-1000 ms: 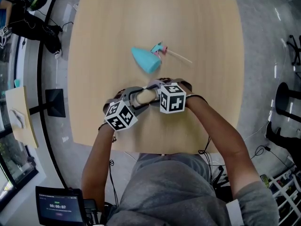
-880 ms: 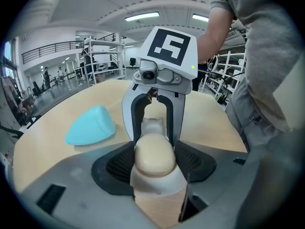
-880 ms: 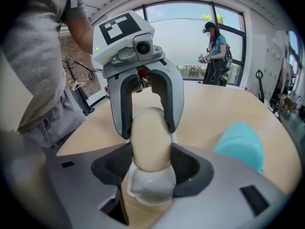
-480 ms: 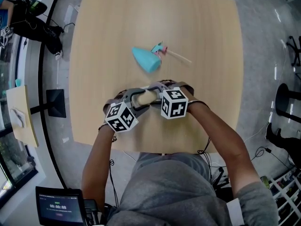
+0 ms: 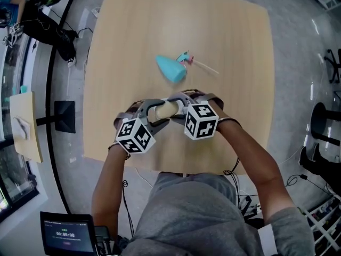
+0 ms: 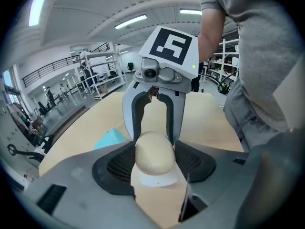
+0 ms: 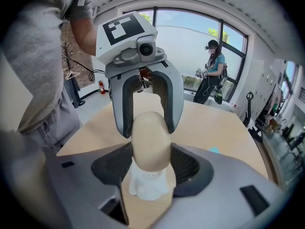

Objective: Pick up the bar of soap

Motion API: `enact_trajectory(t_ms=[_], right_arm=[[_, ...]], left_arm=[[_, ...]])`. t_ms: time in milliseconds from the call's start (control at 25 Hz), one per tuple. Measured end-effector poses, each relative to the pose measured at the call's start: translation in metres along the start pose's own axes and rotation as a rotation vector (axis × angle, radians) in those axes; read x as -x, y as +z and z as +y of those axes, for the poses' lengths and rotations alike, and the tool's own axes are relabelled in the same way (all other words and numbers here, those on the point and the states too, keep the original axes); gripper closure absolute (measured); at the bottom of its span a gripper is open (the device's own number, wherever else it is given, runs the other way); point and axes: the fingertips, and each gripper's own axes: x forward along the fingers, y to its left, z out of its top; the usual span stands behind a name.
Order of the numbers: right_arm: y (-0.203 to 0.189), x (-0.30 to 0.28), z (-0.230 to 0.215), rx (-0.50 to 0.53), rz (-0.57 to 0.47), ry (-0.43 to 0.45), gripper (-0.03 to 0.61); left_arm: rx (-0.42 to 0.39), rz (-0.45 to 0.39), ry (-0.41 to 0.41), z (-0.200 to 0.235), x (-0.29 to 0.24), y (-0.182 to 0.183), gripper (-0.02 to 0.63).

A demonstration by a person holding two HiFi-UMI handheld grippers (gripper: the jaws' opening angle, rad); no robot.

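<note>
Cream-coloured bar of soap (image 5: 164, 109) is clamped end to end between the two grippers, which face each other across it above the near part of the wooden table (image 5: 229, 47). Left gripper (image 5: 154, 114): both dark pads (image 6: 112, 164) bear on the sides of one end of the soap, jaws closed onto it. Right gripper (image 5: 179, 103): both pads (image 7: 187, 167) bear on the sides of the opposite end, jaws likewise closed onto it. In each gripper view, the grey fingers of the opposing gripper straddle the far end of the soap, directly ahead of the near fingertips. A white moulded piece (image 7: 147, 182) sits immediately below the soap, between the near pads; whether it touches the soap or the table cannot be determined. Whether the soap is clear of the table surface cannot be determined either. Beyond the fingertips of both grippers, well apart from the soap, a teal object (image 5: 170, 69) lies on the table, with a small pink-and-teal item (image 5: 184, 57) and a thin pale stick (image 5: 205, 66) just beside it. Each marker cube sits behind its fingers, on the person's side. In the right gripper view, a person (image 7: 214, 71) stands by the window, far beyond the fingertips.
</note>
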Motion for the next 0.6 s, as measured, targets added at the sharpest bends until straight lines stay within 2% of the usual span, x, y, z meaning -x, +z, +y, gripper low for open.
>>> enact_trajectory(t_ms=[280, 480, 600], right_arm=[[0.018, -0.002, -0.014, 0.06, -0.01, -0.026, 0.321], [0.062, 0.022, 0.016, 0.094, 0.004, -0.043, 0.321], [0.074, 0.02, 0.021, 0.111, 0.013, -0.047, 0.321]], left_arm=[[-0.018, 0.008, 0.065, 0.013, 0.017, -0.005, 0.356], [-0.03, 0.006, 0.103, -0.016, 0.063, 0.012, 0.356], [-0.028, 0.012, 0.122, -0.021, 0.075, 0.008, 0.356]])
